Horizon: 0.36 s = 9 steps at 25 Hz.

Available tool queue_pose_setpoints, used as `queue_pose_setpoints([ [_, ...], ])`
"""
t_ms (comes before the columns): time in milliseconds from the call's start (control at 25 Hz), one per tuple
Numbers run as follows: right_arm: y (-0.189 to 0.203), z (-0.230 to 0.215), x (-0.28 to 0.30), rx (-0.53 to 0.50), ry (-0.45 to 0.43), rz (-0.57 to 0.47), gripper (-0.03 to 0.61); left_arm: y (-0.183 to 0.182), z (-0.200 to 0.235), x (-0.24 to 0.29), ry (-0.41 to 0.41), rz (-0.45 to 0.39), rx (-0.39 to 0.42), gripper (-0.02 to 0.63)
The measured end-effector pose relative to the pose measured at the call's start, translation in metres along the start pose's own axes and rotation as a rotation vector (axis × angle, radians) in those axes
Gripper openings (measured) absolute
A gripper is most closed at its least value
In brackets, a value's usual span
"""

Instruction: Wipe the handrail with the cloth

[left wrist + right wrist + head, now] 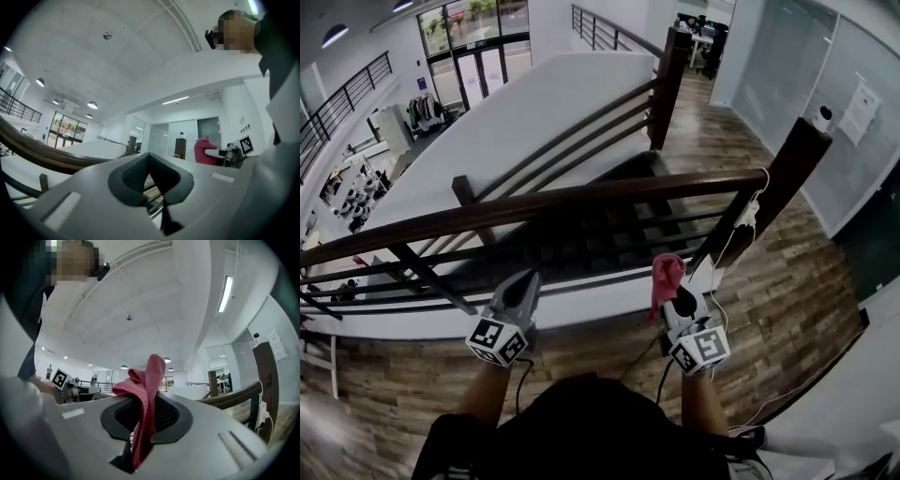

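A wide upper landing with a brown plank floor point(778, 281) runs along an open stairwell, under a white ceiling with round lamps. Along the landing's edge stands a dark wooden handrail point(544, 202), its top bar sloping from the left edge of the head view up to a dark square corner post point(789, 171). Thinner dark bars point(581, 246) run under it, and a white cable point(741, 217) hangs down the post. Past the rail the stairs drop away; to the right the floor lies open as far as a glass wall.

The person stands close behind the rail with both tools raised. The left gripper point(523, 281) points at the lower bars, about midway along the rail and below the top bar; its own view shows the jaws together with nothing between them. The right gripper point(680, 298) sits nearer the post end, well apart from the left one. Its jaws are pressed onto a red woven cloth point(667, 276), which stands up in a folded bunch above the tips and hangs in a strip below them. The cloth is beneath the top bar and not touching it. From here I can't tell whether it touches the lower bars.
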State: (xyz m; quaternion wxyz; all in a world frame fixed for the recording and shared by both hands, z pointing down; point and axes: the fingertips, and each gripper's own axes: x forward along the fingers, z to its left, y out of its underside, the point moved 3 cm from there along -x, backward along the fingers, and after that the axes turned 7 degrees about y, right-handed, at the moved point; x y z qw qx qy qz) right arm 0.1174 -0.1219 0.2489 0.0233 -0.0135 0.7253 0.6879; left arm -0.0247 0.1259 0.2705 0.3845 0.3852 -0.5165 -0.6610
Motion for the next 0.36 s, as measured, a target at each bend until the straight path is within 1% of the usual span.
queue_pose_setpoints([
  [200, -0.0008, 0.0017, 0.0036, 0.0, 0.016, -0.004, 0.048, 0.0005, 0.0056, 0.0027, 0.029, 0.002, 0.008, 0.0],
  [360, -0.0019, -0.0014, 0.0004, -0.002, 0.026, 0.007, 0.048, -0.0001, 0.0042, 0.0045, 0.042, 0.023, 0.035, 0.0],
])
